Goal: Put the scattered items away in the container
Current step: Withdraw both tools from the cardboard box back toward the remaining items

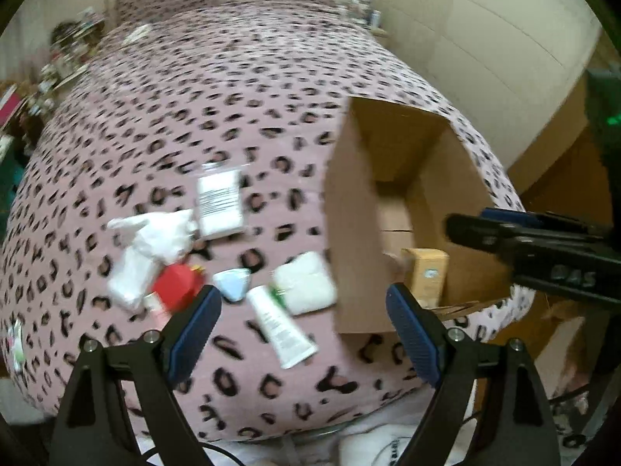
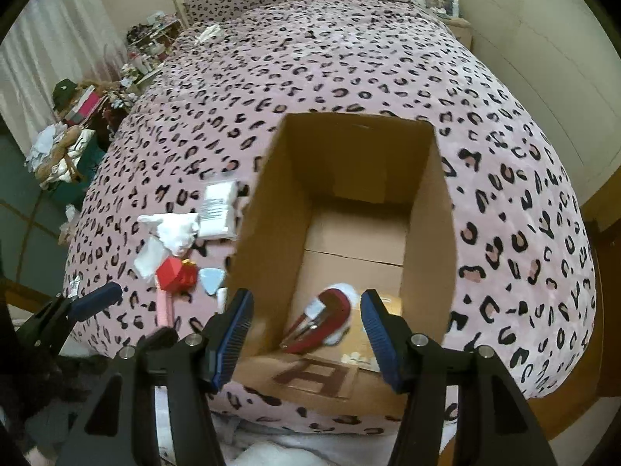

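**Both grippers empty over the bed; box partly filled**

Cardboard box [image 2: 349, 209] stands open-topped on the leopard-print bedspread [image 1: 194, 116], near the bed's foot edge and toward its right side. Inside the box: a red case [image 2: 326, 322] lying on something white, and a yellow carton [image 1: 427, 275] against the near wall.

Left of the box, still on the bedspread: white tube [image 1: 279, 322], folded white cloth [image 1: 306, 287], pale blue piece [image 1: 233, 283], red box [image 1: 176, 287], crumpled white bag [image 1: 151, 248], flat white packet with printed label [image 1: 219, 202]. All lie close together; the bag overlaps the packet's edge.

Left gripper [image 1: 302, 326]: jaws wide, nothing between them, above the tube.

Right gripper [image 2: 306, 334]: jaws moderately apart, empty, over the box's near end.
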### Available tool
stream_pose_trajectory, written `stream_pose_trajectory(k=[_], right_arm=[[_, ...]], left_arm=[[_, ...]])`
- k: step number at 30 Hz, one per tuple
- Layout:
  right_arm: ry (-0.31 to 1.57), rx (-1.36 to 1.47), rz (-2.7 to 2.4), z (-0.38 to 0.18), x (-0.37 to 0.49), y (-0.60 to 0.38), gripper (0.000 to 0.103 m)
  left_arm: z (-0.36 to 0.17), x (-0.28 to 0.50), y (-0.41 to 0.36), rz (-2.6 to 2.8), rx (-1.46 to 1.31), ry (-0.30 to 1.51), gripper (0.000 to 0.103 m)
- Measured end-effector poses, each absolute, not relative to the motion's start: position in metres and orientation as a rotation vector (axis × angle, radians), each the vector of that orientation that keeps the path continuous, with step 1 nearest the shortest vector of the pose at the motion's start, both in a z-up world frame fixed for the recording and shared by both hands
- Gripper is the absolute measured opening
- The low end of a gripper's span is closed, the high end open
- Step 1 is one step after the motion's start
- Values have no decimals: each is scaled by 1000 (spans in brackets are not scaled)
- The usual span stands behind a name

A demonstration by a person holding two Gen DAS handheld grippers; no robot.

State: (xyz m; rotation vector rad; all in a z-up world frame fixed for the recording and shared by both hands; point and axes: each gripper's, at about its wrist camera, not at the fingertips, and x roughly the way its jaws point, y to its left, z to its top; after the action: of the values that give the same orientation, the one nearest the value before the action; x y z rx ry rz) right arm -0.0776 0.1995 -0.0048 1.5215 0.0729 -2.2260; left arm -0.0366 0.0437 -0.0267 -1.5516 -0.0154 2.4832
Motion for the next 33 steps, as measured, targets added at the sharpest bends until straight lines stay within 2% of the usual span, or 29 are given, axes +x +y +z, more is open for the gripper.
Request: stream_pose_trajectory(k=[10,17,33], right_arm=[[174,1485,-2105,3,-46,131,59],[260,1491,-2003,-5,-23,79,59],[337,1759,-1853,-111,-28,31,59]], left_arm=[[-43,-15,-73,2630,-1655,-221,88],[-76,1,-125,2639,-1762,-307,88],[-178,-19,-118,2444,-1955,-338,88]])
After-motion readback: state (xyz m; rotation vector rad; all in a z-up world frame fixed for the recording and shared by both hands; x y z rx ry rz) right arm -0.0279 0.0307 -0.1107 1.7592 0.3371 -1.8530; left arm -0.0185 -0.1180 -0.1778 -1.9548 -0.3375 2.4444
